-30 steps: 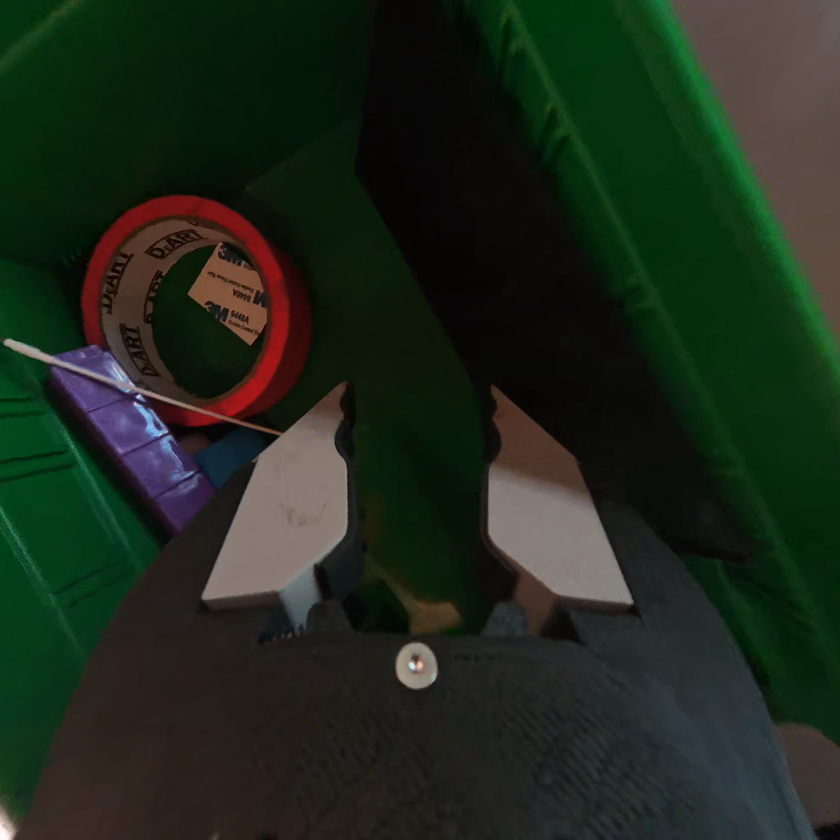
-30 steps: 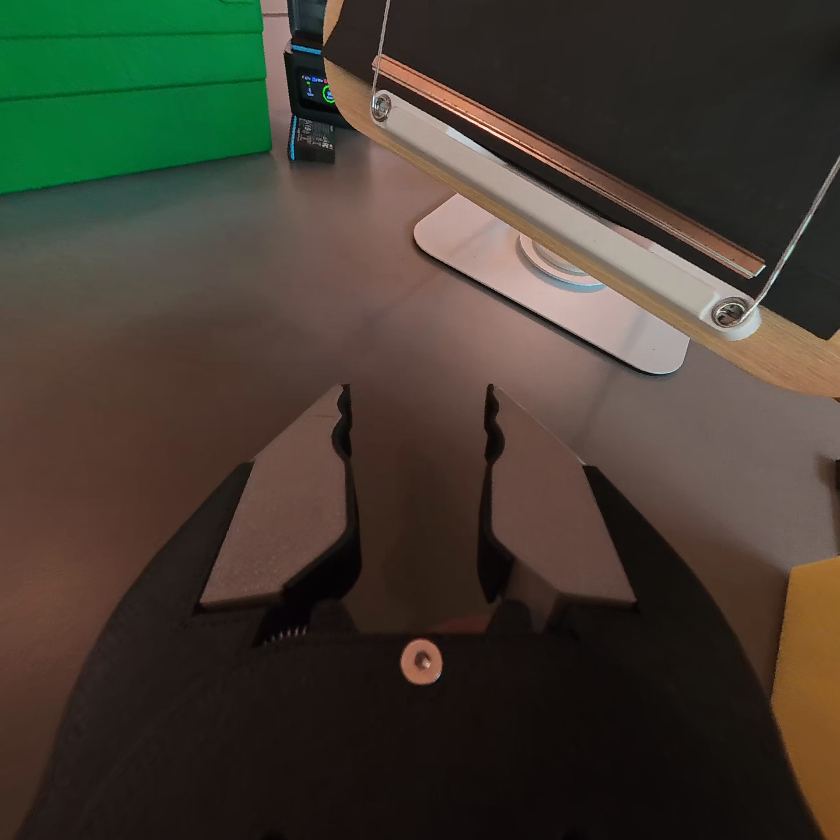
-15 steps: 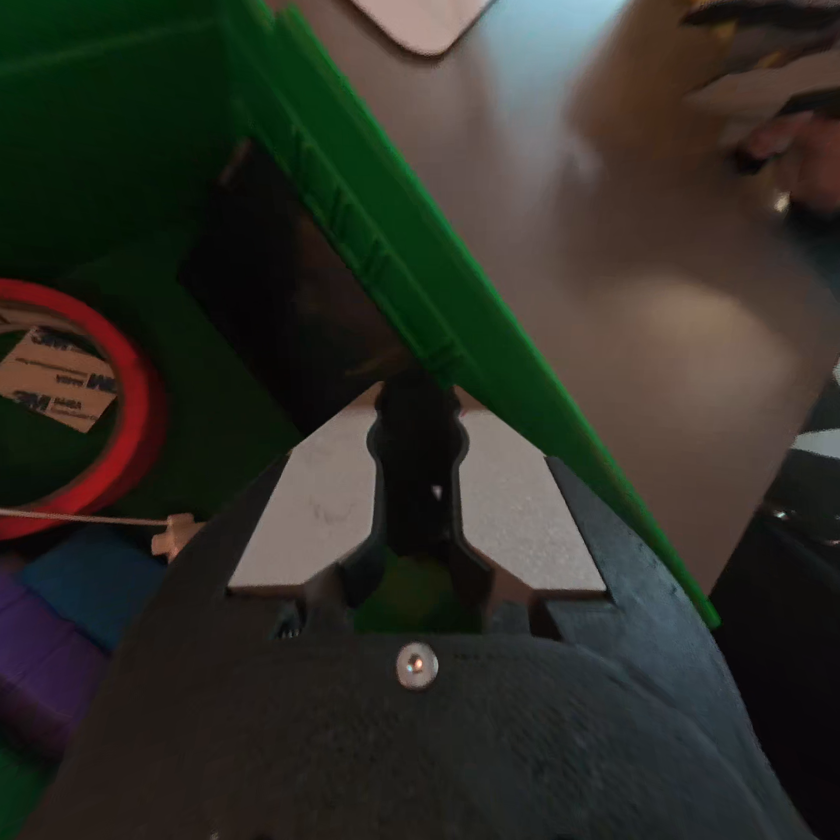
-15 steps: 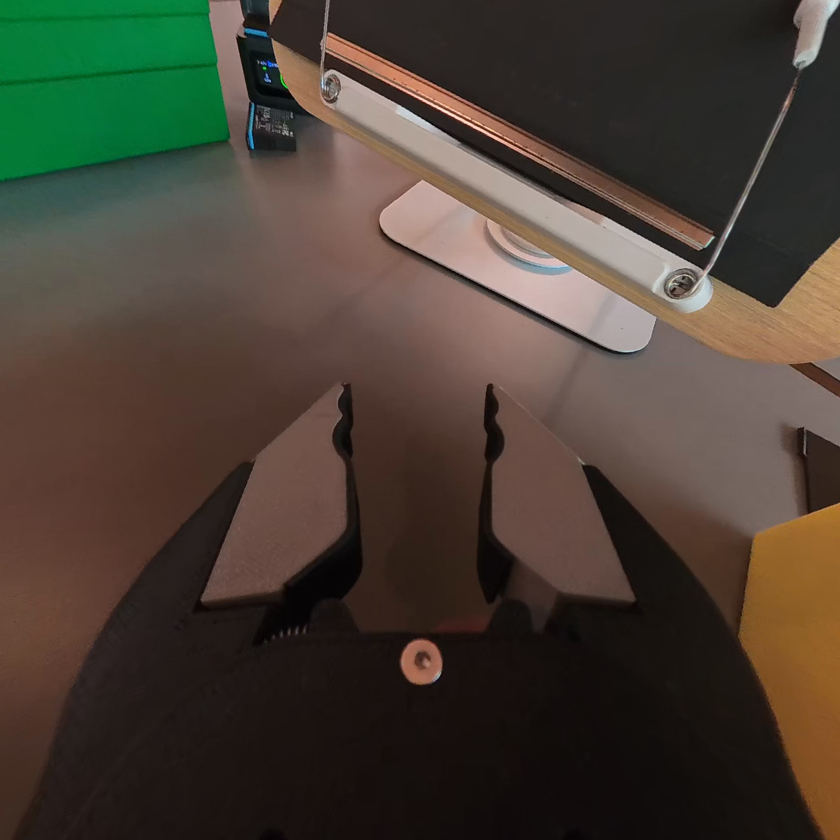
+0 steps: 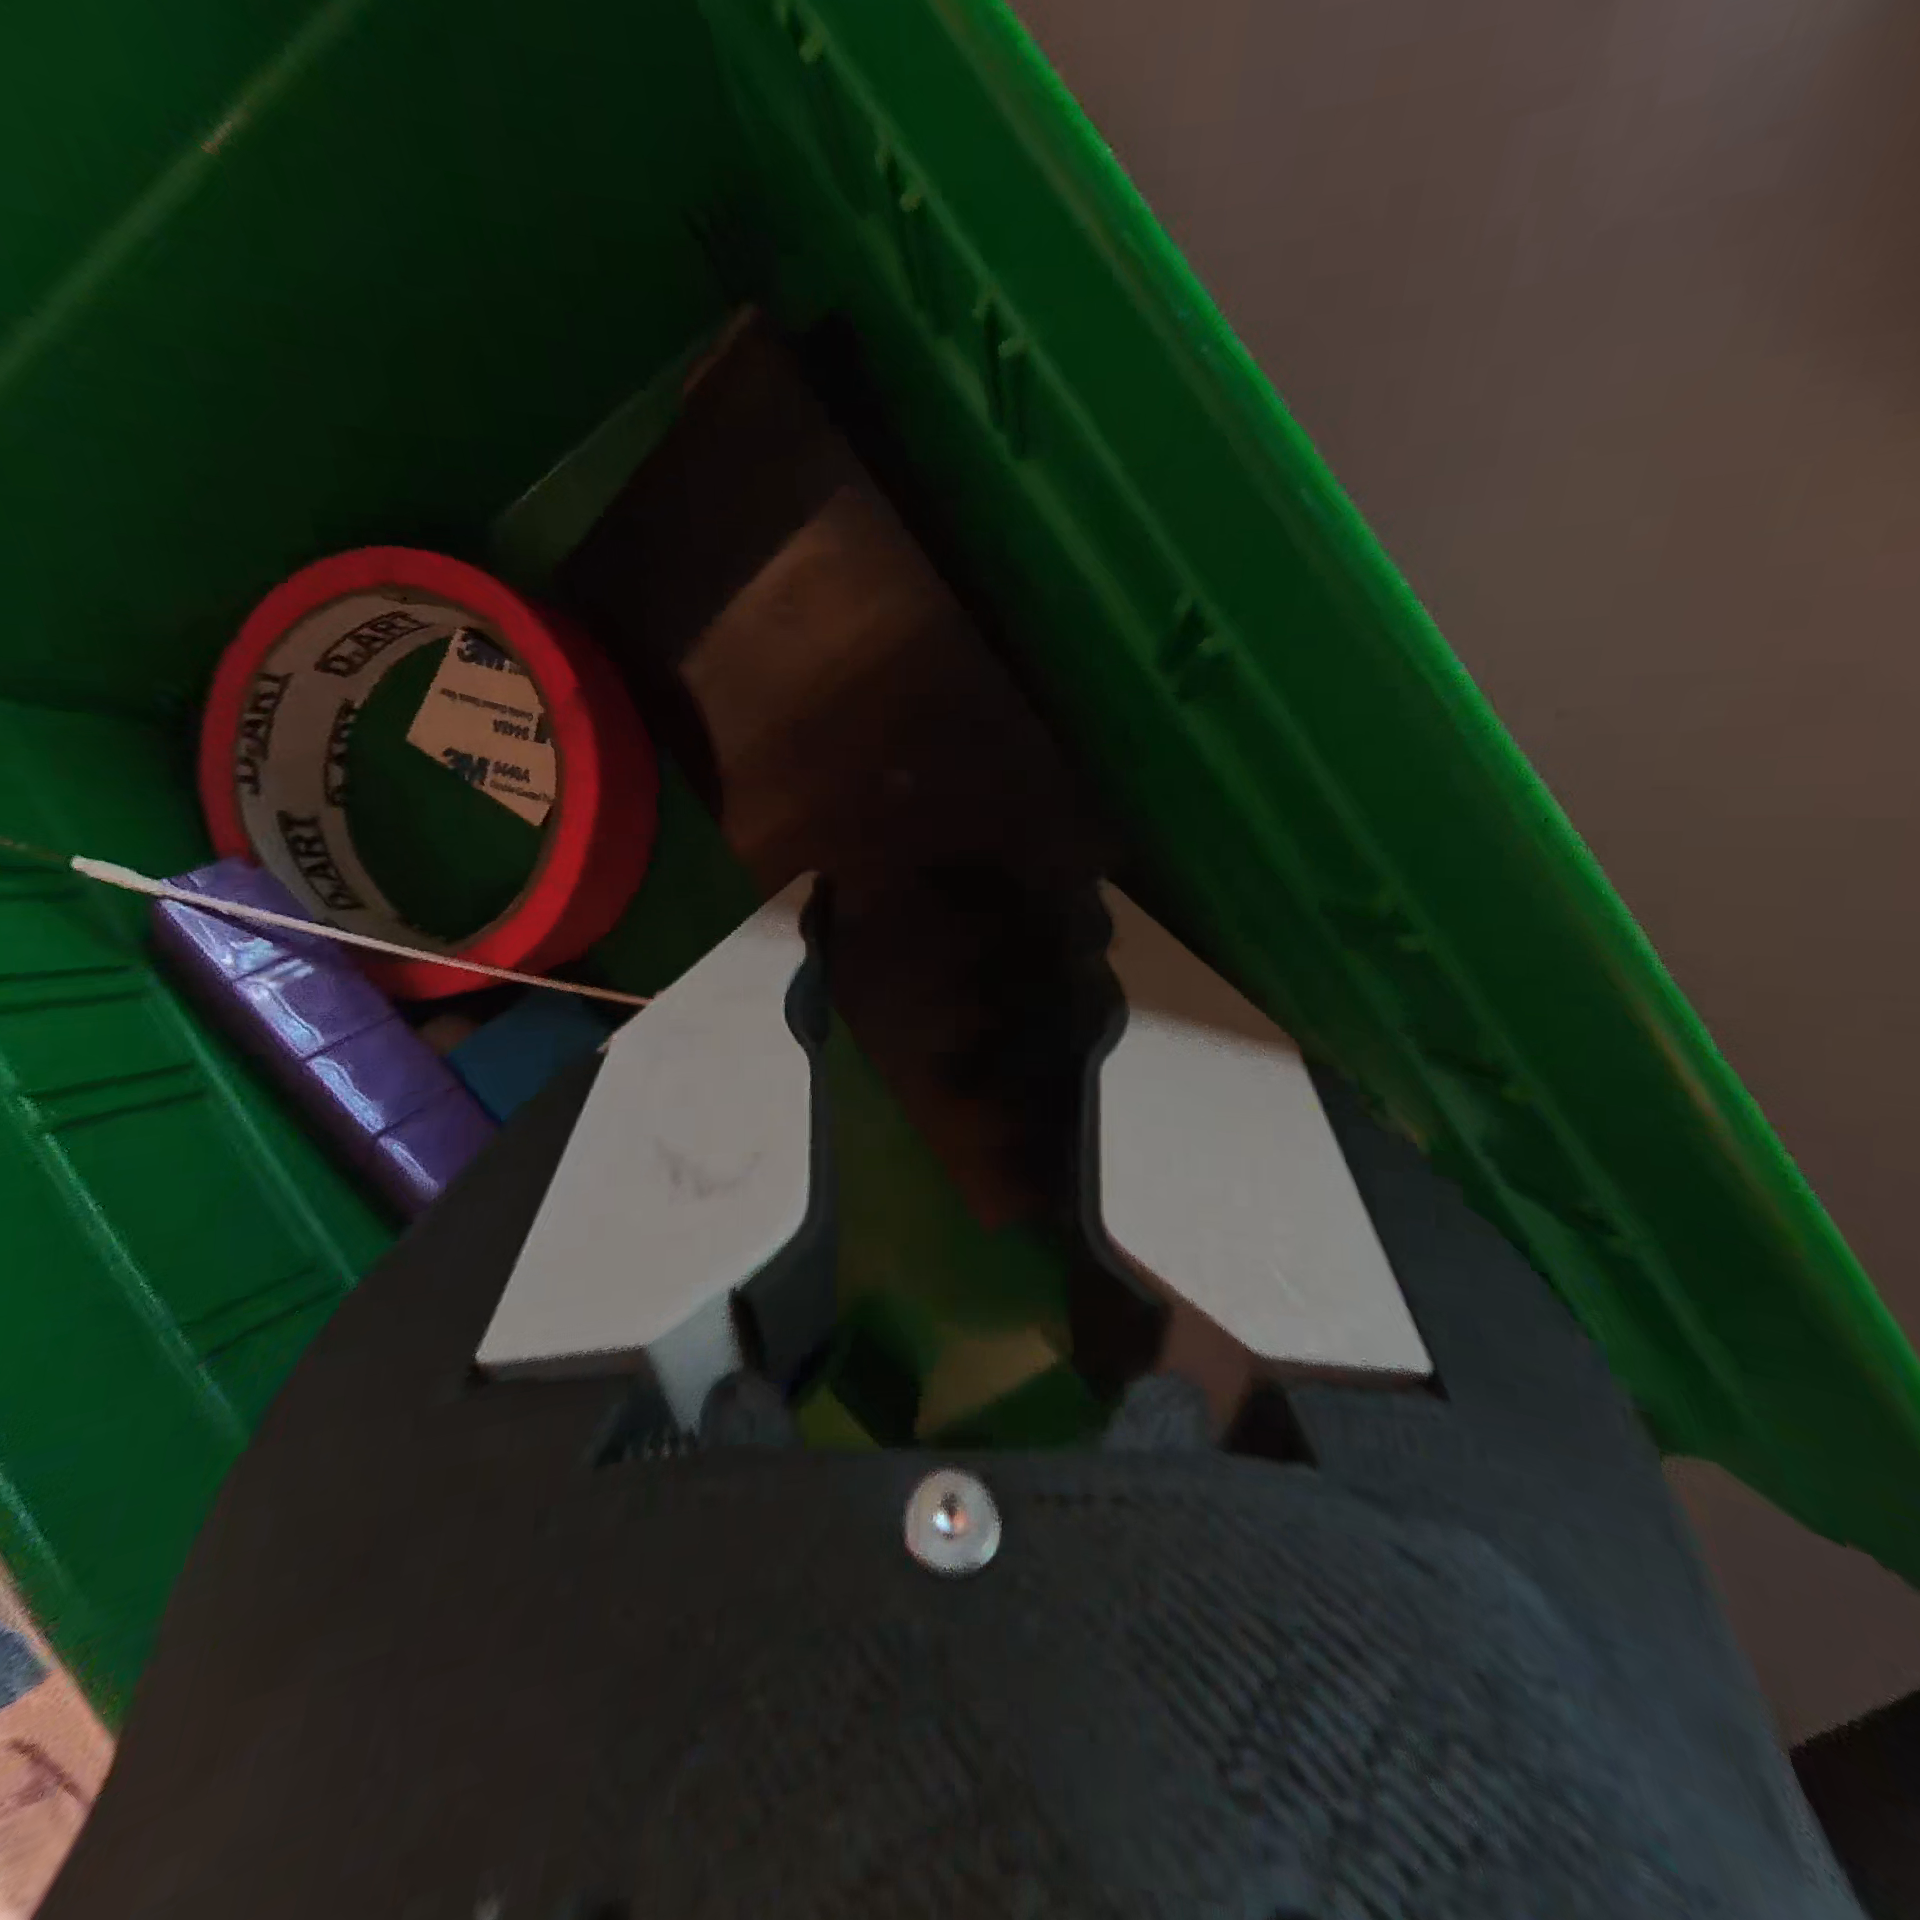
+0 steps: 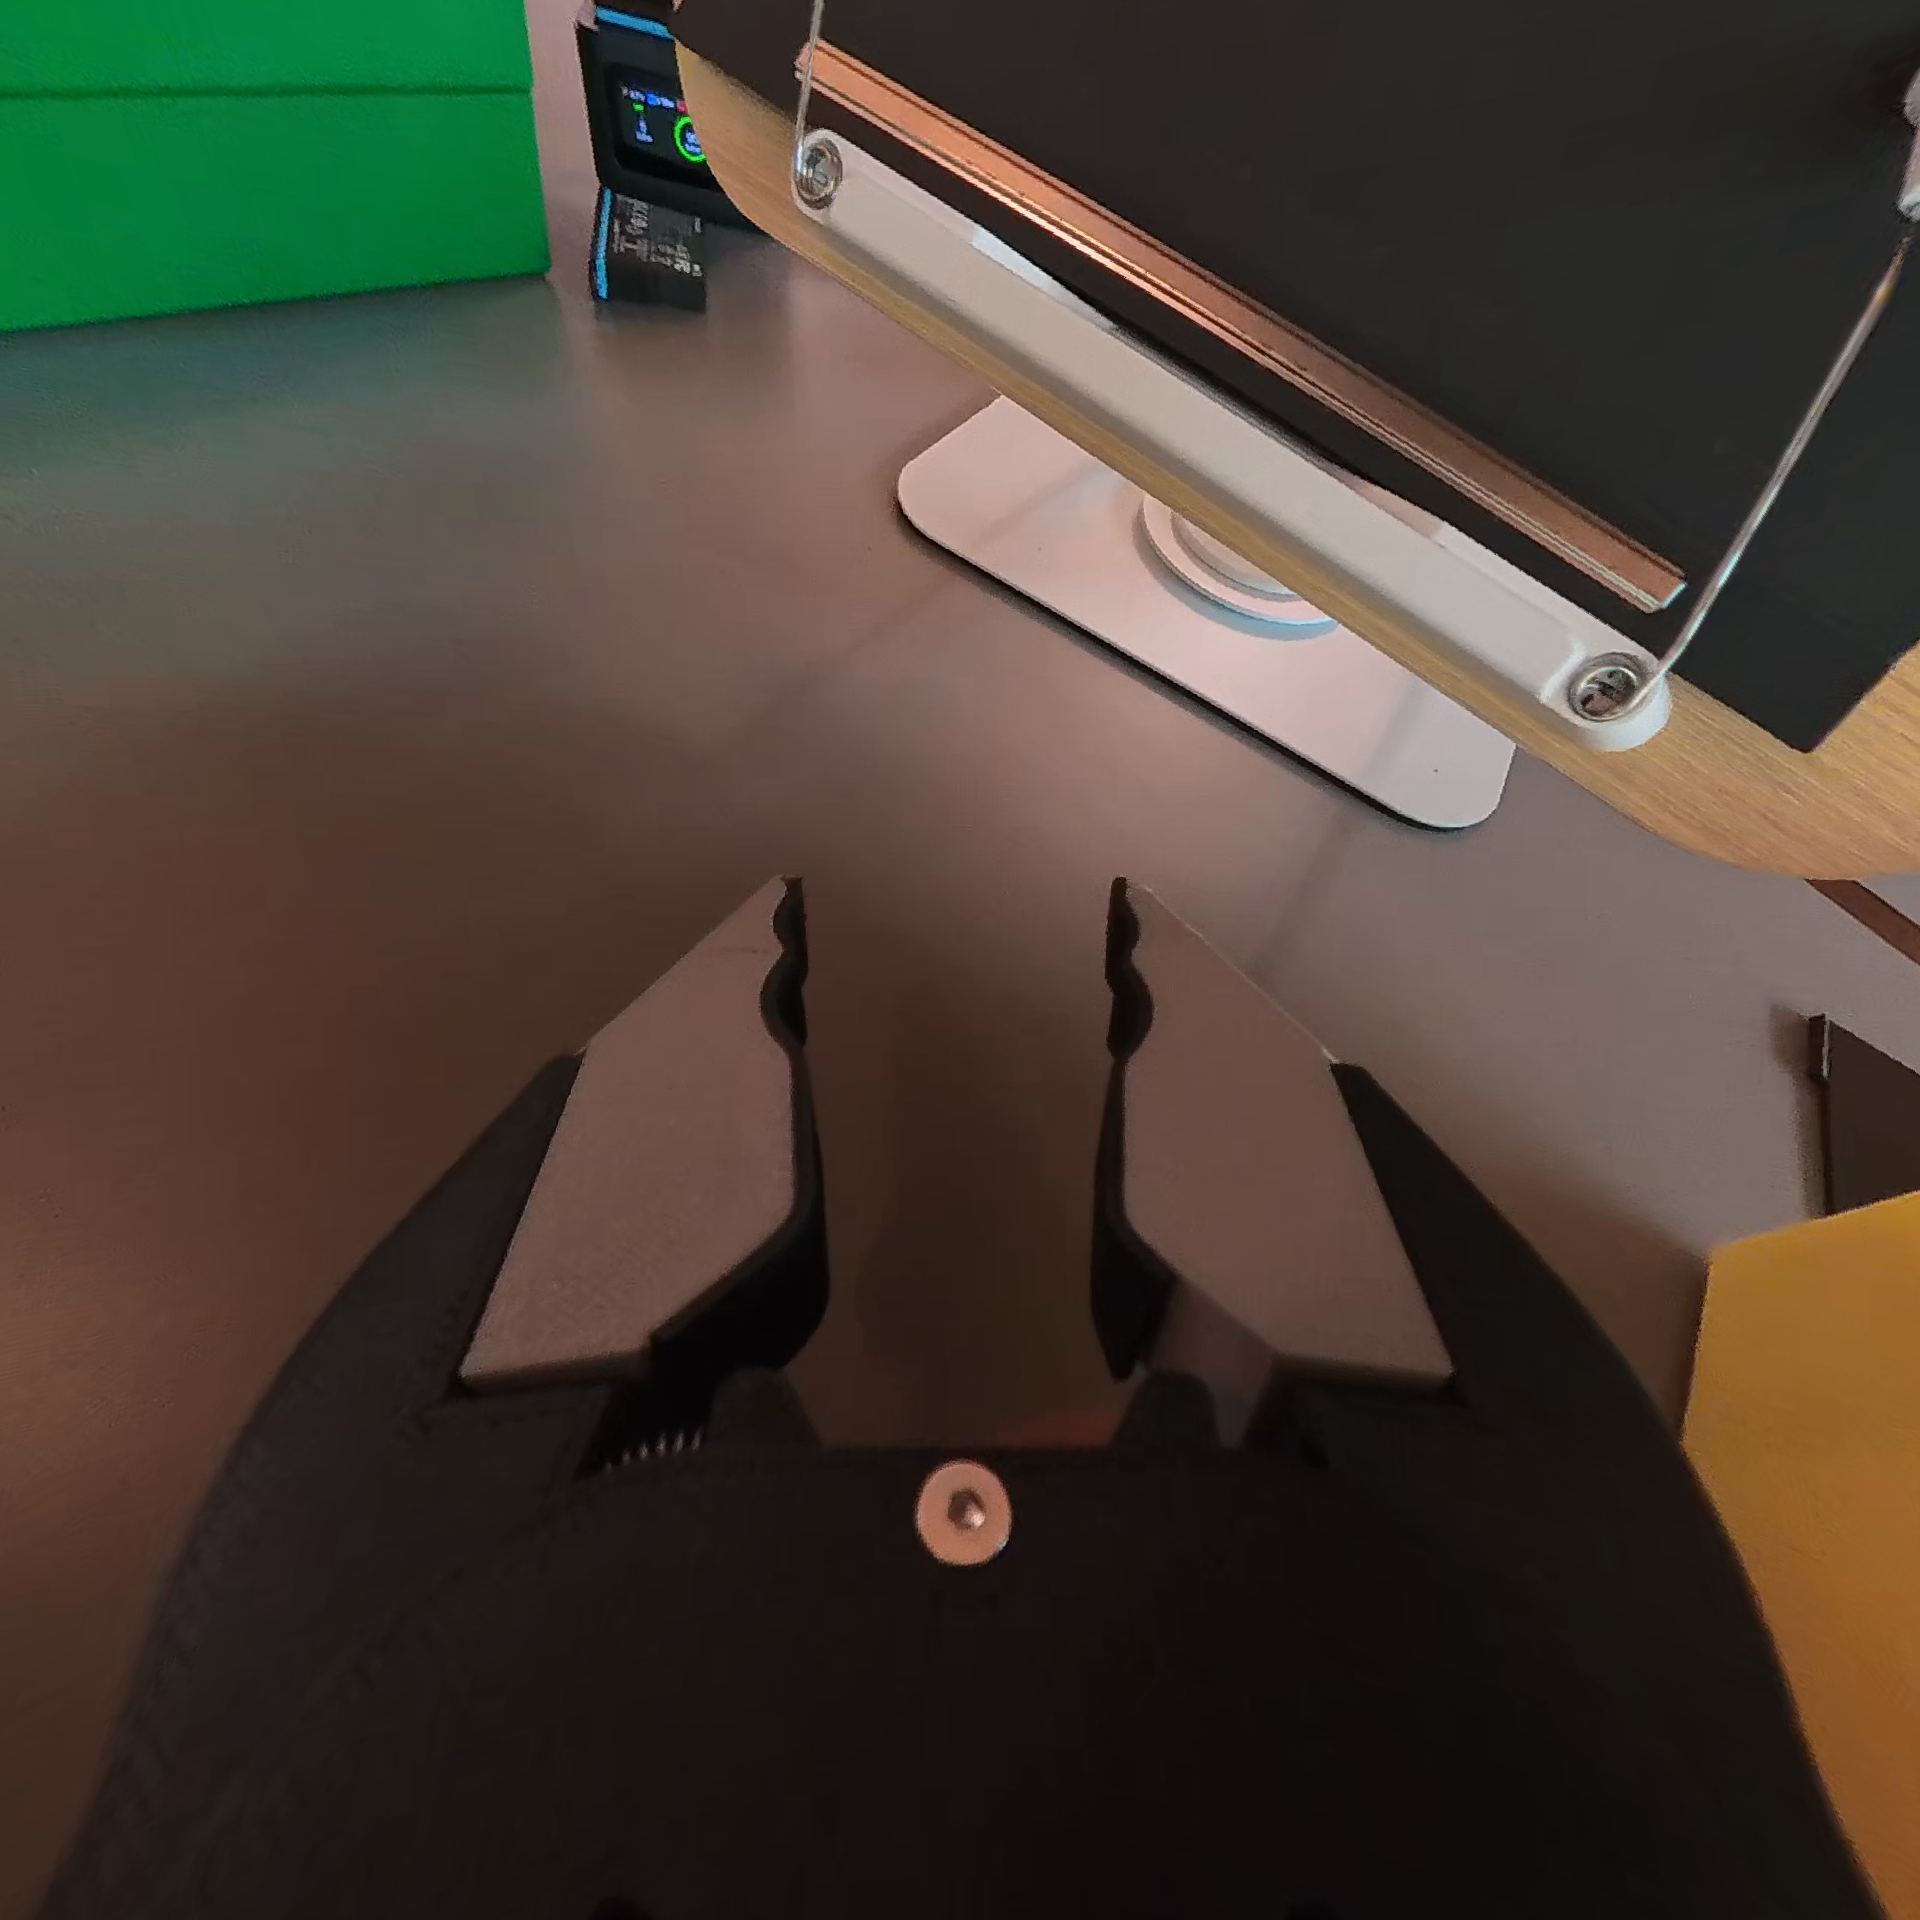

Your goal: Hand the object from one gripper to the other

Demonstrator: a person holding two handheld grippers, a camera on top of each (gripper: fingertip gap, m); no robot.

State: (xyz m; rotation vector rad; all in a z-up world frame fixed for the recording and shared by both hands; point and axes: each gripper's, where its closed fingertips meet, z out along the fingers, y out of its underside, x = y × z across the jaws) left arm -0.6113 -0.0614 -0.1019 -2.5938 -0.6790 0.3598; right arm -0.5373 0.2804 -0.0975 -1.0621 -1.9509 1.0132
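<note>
Grey-brown tabletop (image 6: 520,727) under green bin (image 5: 1195,623)

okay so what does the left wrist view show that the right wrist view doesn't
Only the left wrist view looks inside the green bin: a red tape roll, a purple block, a thin white swab and a dark flat piece. Only the right wrist view shows a white stand base and a small lit screen. Both show an open, empty gripper: left, right.
</note>
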